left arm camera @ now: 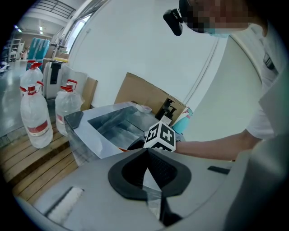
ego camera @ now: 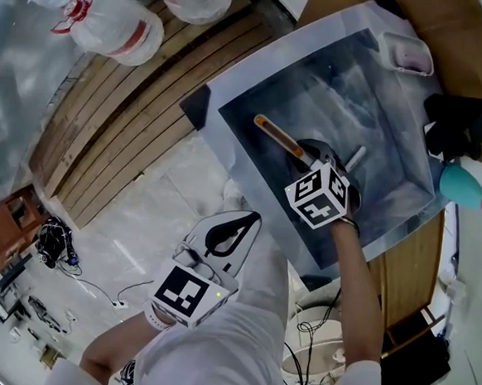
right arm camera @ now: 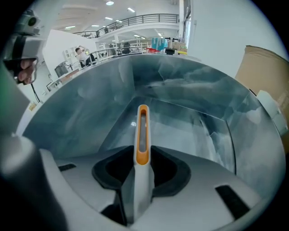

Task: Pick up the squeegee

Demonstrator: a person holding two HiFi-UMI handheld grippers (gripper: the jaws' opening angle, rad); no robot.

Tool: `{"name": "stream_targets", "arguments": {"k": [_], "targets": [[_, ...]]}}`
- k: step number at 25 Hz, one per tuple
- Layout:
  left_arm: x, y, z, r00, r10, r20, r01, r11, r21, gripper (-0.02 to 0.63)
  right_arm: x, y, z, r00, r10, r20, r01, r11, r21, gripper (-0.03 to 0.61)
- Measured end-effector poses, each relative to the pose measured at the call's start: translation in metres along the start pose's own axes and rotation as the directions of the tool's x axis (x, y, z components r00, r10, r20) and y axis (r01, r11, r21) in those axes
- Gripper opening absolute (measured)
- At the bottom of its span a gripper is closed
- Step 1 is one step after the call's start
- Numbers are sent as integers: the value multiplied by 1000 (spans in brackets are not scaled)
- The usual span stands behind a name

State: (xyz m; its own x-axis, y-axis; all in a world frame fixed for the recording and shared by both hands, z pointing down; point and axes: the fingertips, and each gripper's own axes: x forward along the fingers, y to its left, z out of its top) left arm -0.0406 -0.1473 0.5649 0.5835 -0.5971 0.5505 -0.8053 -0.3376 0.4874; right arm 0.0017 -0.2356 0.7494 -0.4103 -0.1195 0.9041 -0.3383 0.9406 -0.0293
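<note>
**Far left.** Two clear plastic water bottles [ego camera: 113,24] with red labels stand on a stretch of wooden boards [ego camera: 121,128]. Nearer, loose cables [ego camera: 54,243] lie on the pale floor [ego camera: 155,222].

**Left tongs** [ego camera: 251,220]. They sit low, close to the person's body. They are left of the sink and well clear of it, with the tips pointing toward it. The pads meet, clenched on nothing.

**Centre.** A metal sink [ego camera: 259,64] with a flat pale rim is set into a brown table [ego camera: 343,9]. Its walls slope down to a flat bottom.

**Squeegee** [ego camera: 275,134]. It is down inside the sink, low and on the near-left side. The handle is white, with an orange-edged slot at its end, and points to the far left.

**Right tongs** [ego camera: 309,154]. They point steeply down into the sink, over the handle. They are grasping the squeegee. The handle runs between the pads with one pad tight against each side, and the orange end projects past the tips. I cannot tell whether the squeegee rests on the sink bottom or hangs just clear of it.

**Right.** A small white tub [ego camera: 410,53] with a pink interior sits at the sink's far right corner. A black object [ego camera: 458,122], its type not determinable, stands on the table just right of the sink. A teal spray bottle [ego camera: 474,185] with a white top lies just nearer than the black object.
</note>
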Motion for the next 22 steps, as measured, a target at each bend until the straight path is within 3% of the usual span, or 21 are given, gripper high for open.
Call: {"name": "stream_targets", "arguments": {"k": [7,13,18,22], "targets": [[-7,0,5,1000,4,14,-4,1000,18,5,-11,1,4,999,-37,16,37,999,-6,107],[-19,-1,16,999,18,36,-19,999,39,5,-47,-11,16,984,-146,100,139,988,66,107],[-33,-13,33,996,11,84,-16,998,63,5,-95,-15,28,959,-229,168,214,971,106,107],[-43,-28,48,993,-8,118,-3,996,93,5,-143,-17,39,917,-317,244,282,945,168,106]]}}
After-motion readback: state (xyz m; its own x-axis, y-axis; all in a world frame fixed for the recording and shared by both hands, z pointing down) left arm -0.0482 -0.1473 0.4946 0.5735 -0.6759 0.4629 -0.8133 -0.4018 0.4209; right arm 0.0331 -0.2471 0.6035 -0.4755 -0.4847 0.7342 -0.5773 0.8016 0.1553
